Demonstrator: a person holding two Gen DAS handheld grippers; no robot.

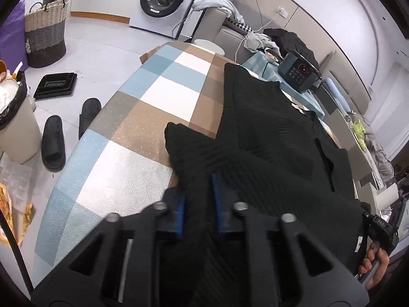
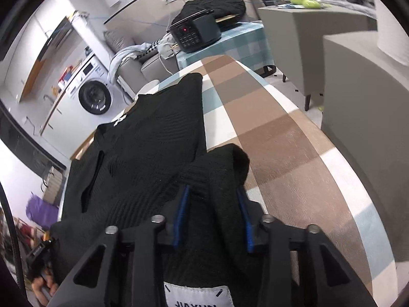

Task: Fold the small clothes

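Both claws grip the near edge of the black knit sweater, which lies across the checked tabletop toward 12 o'clock. Left claw pinches narrowly; right claw clamps a thicker bunch. This looks like the first fold; next, carry the edge toward 12 o'clock evenly.

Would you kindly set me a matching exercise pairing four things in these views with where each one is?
Things:
1. black knit garment
2. woven basket
3. black slippers
4. keypad device

Places:
A. on the floor beside the bin
B. on the teal-checked side table
C. spread on the checked table cover
D. on the floor near the washing machine

Pairs: 1-C, 2-D, 3-A, 4-B
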